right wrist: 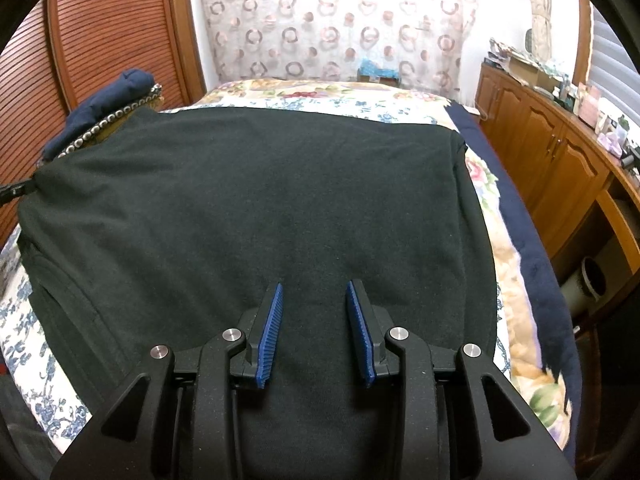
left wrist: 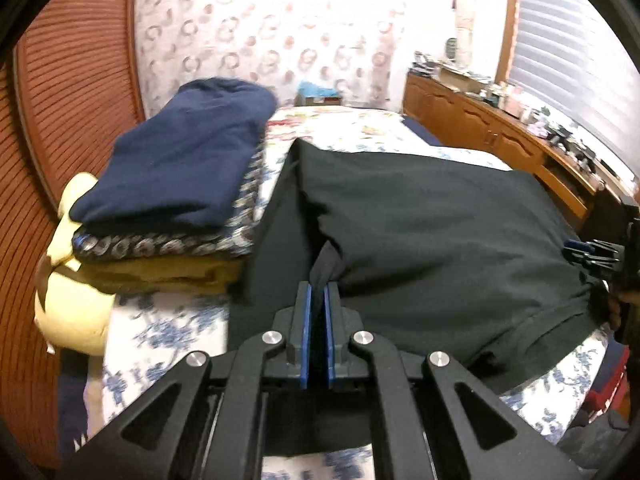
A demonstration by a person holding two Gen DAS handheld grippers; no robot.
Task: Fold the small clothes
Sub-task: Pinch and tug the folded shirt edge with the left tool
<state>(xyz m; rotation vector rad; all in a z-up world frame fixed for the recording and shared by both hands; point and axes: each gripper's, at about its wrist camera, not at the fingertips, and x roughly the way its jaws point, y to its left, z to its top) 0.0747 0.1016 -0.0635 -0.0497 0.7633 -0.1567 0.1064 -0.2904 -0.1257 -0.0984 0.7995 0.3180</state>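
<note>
2 grippers are over a bed (right wrist: 496, 216) with a flowery cover. The left gripper (left wrist: 318, 286) has its blue pads (left wrist: 306, 332) pressed together on a pinch of the black garment (left wrist: 440, 232). The cloth bunches up into a little peak right at the tips.

The black garment lies spread across the bed, and in the right wrist view it fills the middle. In the left wrist view its edge at 10 o'clock is lifted and folded over.

The right gripper (right wrist: 315, 286) sits above the near part of the black garment. Its 2 pads (right wrist: 270, 340) stand apart with nothing between them. I cannot tell if the tips touch the cloth.

At 9 o'clock in the left wrist view sits a stack of folded clothes (left wrist: 168, 208). A dark blue piece is on top, a patterned one under it, and a mustard yellow one at the bottom. A pale yellow pillow (left wrist: 72, 304) lies just beside the stack.

At 3 o'clock, a wooden cabinet (right wrist: 560, 168) runs along the bed.
</note>
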